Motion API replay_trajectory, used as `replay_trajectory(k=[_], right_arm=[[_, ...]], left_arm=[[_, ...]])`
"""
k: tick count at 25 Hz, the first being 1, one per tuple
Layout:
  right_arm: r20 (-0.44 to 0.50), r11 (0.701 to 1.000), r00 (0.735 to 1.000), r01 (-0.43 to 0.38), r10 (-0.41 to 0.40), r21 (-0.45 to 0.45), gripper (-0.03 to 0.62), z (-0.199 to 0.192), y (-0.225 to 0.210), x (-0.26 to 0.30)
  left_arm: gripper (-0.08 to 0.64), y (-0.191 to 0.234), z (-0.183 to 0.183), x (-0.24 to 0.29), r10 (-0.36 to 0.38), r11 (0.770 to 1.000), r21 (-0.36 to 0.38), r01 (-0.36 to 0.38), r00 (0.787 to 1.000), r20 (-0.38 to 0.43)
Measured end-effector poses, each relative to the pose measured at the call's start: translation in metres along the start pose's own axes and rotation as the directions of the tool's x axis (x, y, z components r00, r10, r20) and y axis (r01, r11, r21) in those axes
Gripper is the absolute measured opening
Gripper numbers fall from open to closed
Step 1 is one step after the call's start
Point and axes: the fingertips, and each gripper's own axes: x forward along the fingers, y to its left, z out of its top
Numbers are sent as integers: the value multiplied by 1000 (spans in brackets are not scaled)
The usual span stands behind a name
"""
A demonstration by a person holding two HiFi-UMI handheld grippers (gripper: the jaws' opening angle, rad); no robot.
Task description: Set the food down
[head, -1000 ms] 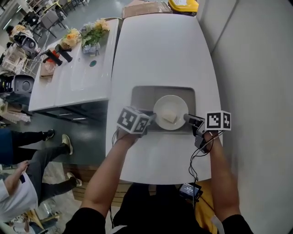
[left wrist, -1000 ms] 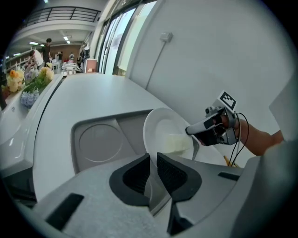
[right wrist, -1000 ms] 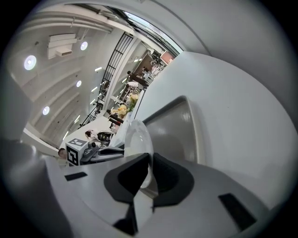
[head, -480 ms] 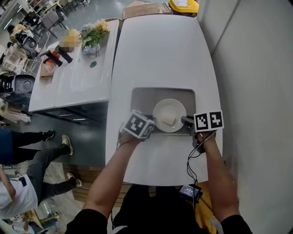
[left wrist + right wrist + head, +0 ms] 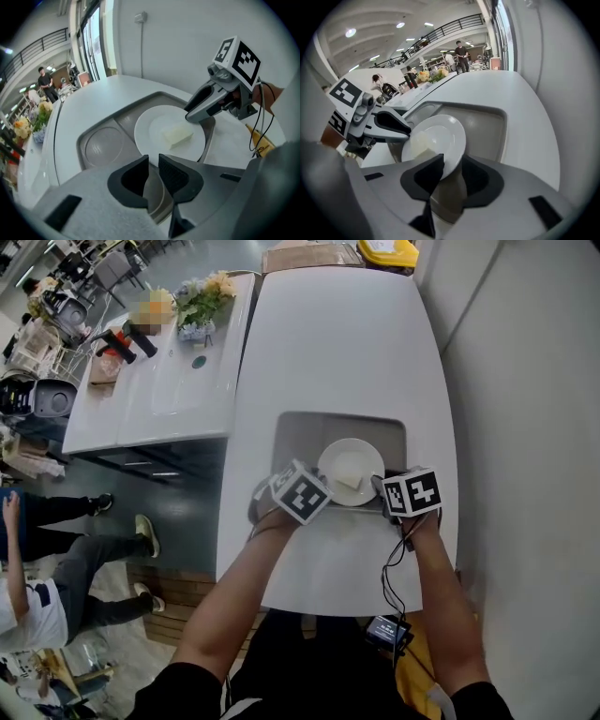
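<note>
A white plate [image 5: 350, 468] carrying a pale block of food [image 5: 349, 480] lies in the near half of a grey tray [image 5: 300, 432] on the white table. My left gripper [image 5: 317, 487] is at the plate's left edge. In the left gripper view its jaws [image 5: 153, 164] are nearly together, shut on the plate's rim [image 5: 143, 147]. My right gripper [image 5: 379, 486] is at the plate's right edge. Its jaws [image 5: 452, 171] are opening: the plate's rim [image 5: 450, 159] is still between them, with a gap beside one pad.
The tray has a round recess [image 5: 101, 145] left of the plate. A second white table [image 5: 150, 390] to the left holds flowers [image 5: 202, 301] and tools. A wall runs along the right. A box [image 5: 309, 257] sits at the table's far end, and people stand at the left.
Both marker cubes have drawn in closer to the plate and tilted. The plate stays over the tray's near half.
</note>
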Motion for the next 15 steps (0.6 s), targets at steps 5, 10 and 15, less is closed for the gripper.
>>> replay_trajectory(k=[5, 10, 15], right_arm=[[29, 989, 997, 76, -73, -127, 114, 2, -2, 1], [430, 986, 897, -29, 98, -163, 12, 43, 26, -58], [611, 952, 730, -251, 306, -177, 5, 30, 87, -123]], left_arm=[[49, -3, -5, 0, 69, 993, 99, -69, 998, 0], [49, -12, 6, -44, 64, 990, 108, -95, 963, 261], [34, -62, 3, -118, -51, 992, 125, -25, 820, 570]])
